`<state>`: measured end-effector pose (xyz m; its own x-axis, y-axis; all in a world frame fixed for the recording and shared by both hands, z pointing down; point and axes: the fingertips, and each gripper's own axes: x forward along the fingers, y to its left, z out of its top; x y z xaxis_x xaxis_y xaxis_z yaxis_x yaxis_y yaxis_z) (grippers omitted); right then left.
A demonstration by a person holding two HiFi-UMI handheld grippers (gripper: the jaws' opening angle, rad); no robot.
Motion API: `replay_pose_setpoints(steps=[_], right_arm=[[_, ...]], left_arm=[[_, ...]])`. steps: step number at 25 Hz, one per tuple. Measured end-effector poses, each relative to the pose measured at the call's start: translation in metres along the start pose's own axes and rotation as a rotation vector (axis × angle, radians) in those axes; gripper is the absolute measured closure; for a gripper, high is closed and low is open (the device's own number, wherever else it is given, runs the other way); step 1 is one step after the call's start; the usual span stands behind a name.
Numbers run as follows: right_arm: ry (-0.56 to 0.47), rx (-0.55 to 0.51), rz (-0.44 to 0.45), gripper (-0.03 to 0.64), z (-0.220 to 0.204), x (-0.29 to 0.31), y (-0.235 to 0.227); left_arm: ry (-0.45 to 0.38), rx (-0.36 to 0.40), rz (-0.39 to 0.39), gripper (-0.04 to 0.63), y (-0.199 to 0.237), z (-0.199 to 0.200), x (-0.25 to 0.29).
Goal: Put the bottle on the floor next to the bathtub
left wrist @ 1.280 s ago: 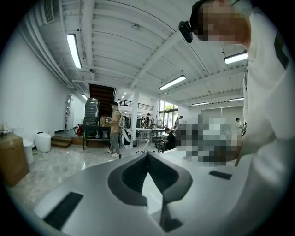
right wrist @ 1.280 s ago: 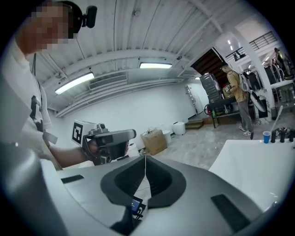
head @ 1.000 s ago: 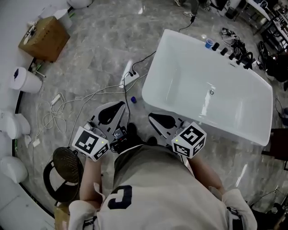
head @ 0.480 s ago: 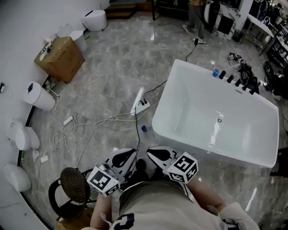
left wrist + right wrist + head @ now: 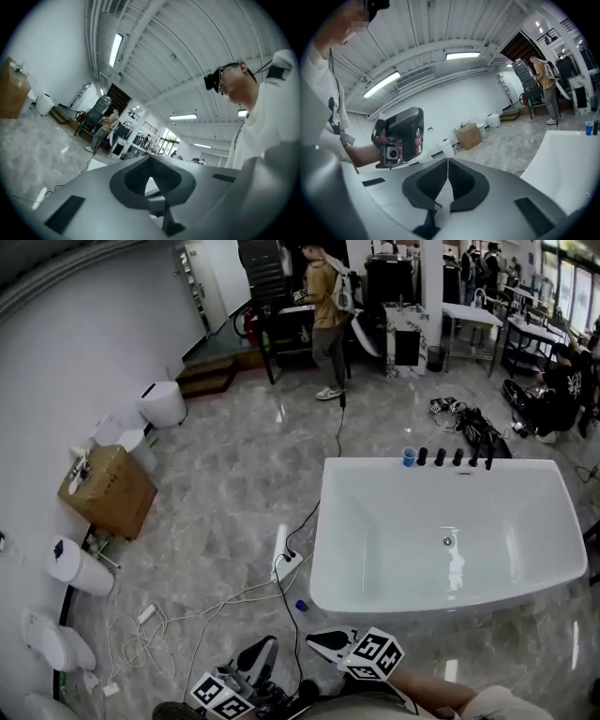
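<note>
Looking like the placing's done: a small blue bottle (image 5: 301, 606), I'm guessing, is sitting on the floor (image 5: 225, 521) just beside the bathtub (image 5: 394, 540). You're holding left tongs (image 5: 270, 644) and right tongs (image 5: 313, 638) pressed together, empty. Next you're probably just backing off.

- Left gripper (image 5: 263, 652) — jaws pressed together, nothing between them, held close to the torso.
- Right gripper (image 5: 319, 639) — just beside the left one, jaws likewise together, empty.

no legible txt, no brands, no nos.
</note>
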<state>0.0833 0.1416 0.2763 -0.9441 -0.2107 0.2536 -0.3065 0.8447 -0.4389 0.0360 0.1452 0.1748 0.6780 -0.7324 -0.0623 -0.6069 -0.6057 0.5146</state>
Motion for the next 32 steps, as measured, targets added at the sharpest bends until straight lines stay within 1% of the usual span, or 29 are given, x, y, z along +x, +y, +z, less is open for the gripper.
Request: replay_pose_setpoints(steps=[2, 3, 7, 10, 13, 15, 17, 19, 23, 27, 29, 32], right_arm=[[-0.026, 0.016, -0.014, 0.589, 0.005, -0.003, -0.001], [-0.041, 0.026, -0.010, 0.589, 0.008, -0.004, 0.000], [-0.079, 0.030, -0.020, 0.589, 0.022, -0.003, 0.004], [-0.094, 0.023, -0.040, 0.589, 0.028, 0.006, 0.019], [-0.098, -0.008, -0.055, 0.589, 0.026, 0.017, 0.040], [-0.103, -0.034, -0.062, 0.589, 0.026, 0.022, 0.053], [-0.105, -0.042, -0.067, 0.589, 0.026, 0.028, 0.065], [-0.094, -0.039, -0.075, 0.589, 0.024, 0.041, 0.077], [-0.070, -0.050, -0.084, 0.589, 0.030, 0.075, 0.095], [-0.046, -0.052, -0.062, 0.589, 0.029, 0.100, 0.121], [-0.045, -0.057, -0.061, 0.589, 0.029, 0.113, 0.133], [-0.058, -0.071, -0.055, 0.589, 0.032, 0.128, 0.153]], left_arm=[[0.071, 0.067, -0.019, 0.541, -0.003, -0.004, 0.005], [0.089, 0.086, -0.030, 0.541, -0.005, -0.004, 0.007], [0.108, 0.105, -0.078, 0.541, -0.008, -0.004, 0.010], [0.130, 0.139, -0.101, 0.541, -0.009, 0.000, -0.005], [0.116, 0.200, -0.115, 0.541, -0.008, 0.007, -0.029], [0.114, 0.249, -0.142, 0.541, -0.012, 0.011, -0.042], [0.122, 0.281, -0.131, 0.541, -0.008, 0.014, -0.060], [0.118, 0.284, -0.103, 0.541, 0.005, 0.019, -0.083], [0.081, 0.288, -0.060, 0.541, 0.029, 0.047, -0.120], [0.055, 0.266, 0.021, 0.541, 0.046, 0.061, -0.158], [0.050, 0.248, 0.028, 0.541, 0.052, 0.064, -0.178], [0.051, 0.241, 0.012, 0.541, 0.054, 0.067, -0.200]])
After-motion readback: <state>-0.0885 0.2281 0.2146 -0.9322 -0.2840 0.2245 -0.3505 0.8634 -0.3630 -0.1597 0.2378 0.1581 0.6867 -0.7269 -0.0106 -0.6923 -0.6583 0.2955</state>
